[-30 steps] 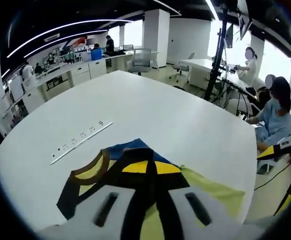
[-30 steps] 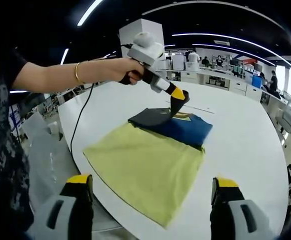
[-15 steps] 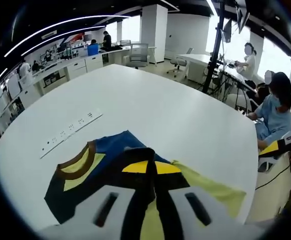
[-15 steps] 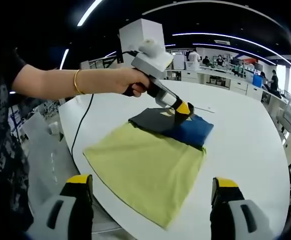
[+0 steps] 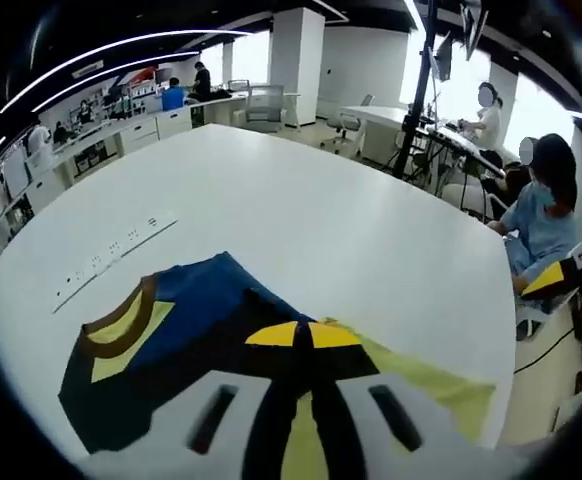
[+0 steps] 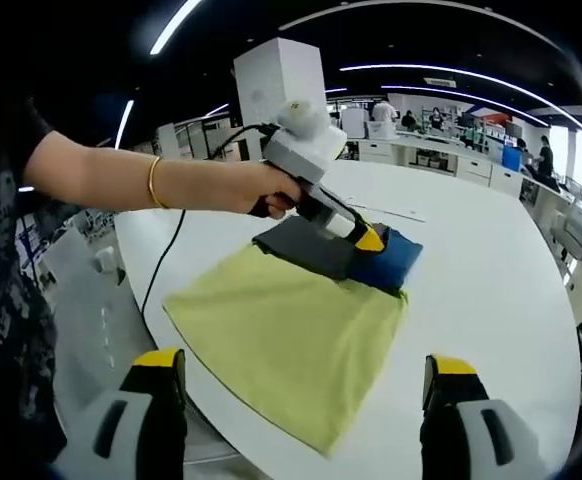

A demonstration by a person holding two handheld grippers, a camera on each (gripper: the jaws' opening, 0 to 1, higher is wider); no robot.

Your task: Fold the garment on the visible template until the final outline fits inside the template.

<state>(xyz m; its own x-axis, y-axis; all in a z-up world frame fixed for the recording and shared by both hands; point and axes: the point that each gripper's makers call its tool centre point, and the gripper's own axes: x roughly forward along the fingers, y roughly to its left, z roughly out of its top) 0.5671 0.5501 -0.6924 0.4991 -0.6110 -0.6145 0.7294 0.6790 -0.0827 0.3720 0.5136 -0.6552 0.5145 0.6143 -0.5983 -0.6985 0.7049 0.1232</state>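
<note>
A large white table (image 6: 491, 260) fills the room's foreground. On it lies a yellow-green template sheet (image 6: 291, 340), spread flat and reaching close to the table's near edge. On the far end of the sheet rests the garment (image 6: 346, 255), a dark and blue shirt folded over on itself.

From the left of the right gripper view, a person's hand (image 6: 261, 190) with a gold bracelet reaches in holding the left gripper (image 6: 369, 240). Its yellow-tipped jaws press down onto the garment and are closed on a fold of the dark cloth.

In the left gripper view, the garment (image 5: 181, 350) spreads to the left of the jaws, its brown-trimmed neckline (image 5: 121, 325) facing up, with the template sheet (image 5: 421, 385) to the right. A white power strip (image 5: 111, 262) lies on the table beyond.

The right gripper (image 6: 306, 400) hovers at the table's near edge, jaws wide apart, holding nothing, well apart from the garment with the sheet between them.
</note>
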